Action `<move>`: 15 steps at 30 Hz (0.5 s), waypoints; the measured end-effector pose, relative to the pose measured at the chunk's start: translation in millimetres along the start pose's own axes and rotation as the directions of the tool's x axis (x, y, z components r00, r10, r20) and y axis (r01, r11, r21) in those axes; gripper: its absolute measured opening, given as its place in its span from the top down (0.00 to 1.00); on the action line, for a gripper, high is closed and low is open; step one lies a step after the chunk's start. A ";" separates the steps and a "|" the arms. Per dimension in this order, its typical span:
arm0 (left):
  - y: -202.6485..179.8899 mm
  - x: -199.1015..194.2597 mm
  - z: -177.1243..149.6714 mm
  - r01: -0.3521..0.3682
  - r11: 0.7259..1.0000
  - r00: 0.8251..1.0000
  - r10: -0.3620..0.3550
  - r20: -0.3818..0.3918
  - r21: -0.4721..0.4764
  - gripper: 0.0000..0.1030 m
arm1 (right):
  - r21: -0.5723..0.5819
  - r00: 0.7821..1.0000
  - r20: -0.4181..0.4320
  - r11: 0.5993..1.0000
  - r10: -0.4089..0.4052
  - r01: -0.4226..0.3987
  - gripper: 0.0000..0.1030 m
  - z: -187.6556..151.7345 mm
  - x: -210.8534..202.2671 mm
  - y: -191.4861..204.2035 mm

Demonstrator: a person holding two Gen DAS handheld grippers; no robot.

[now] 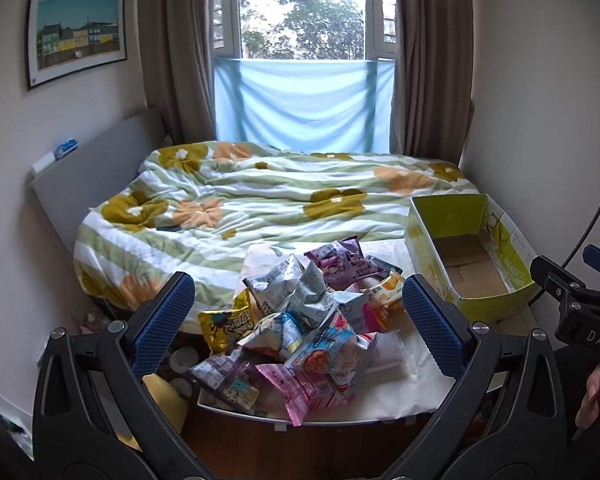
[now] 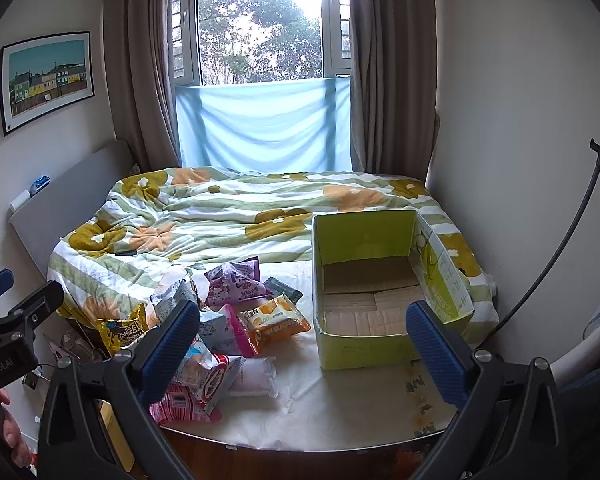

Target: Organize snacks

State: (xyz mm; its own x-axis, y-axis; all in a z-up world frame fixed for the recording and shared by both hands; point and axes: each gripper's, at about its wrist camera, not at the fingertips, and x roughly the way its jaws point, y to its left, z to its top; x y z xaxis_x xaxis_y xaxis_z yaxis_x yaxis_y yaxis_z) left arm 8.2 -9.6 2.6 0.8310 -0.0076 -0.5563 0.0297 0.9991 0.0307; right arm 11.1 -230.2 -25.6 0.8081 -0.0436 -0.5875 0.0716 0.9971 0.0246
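Both claws hang above the foot of the bed: the left gripper [image 1: 300, 320] spread wide over the heap of snack packets [image 1: 300, 320], gripping nothing; the right gripper [image 2: 304, 344] spread too, empty. The green cardboard box [image 2: 364, 346] sits open just right of the heap.

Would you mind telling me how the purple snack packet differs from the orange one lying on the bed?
The purple snack packet is puffed up into a peaked shape, while the orange snack packet lies flatter. The purple one sits farther back, toward the floral quilt; the orange one lies nearer the green cardboard box. Both rest on the white sheet, outside the box, and neither claw touches them.
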 end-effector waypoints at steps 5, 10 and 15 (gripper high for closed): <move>0.1 0.3 0.5 0.000 1.000 1.000 0.000 0.000 0.000 0.01 | 0.001 1.000 0.000 1.000 0.000 0.000 0.00 -0.4 0.0 -0.6; -0.4 0.2 0.5 0.000 1.000 1.000 0.000 0.000 0.000 0.01 | 0.001 1.000 0.000 1.000 0.001 -0.001 0.00 -0.4 -0.2 -0.8; -0.6 0.3 0.2 0.001 1.000 1.000 -0.001 0.000 -0.001 0.01 | 0.002 1.000 0.000 1.000 0.002 -0.002 0.00 -0.3 -0.1 -1.3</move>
State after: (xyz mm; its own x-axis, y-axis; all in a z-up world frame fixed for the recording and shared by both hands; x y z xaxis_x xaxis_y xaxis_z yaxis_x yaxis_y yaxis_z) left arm 8.5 -10.2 2.6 0.8308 -0.0089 -0.5565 0.0305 0.9991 0.0295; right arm 10.7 -231.5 -25.8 0.8081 -0.0419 -0.5876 0.0713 0.9971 0.0270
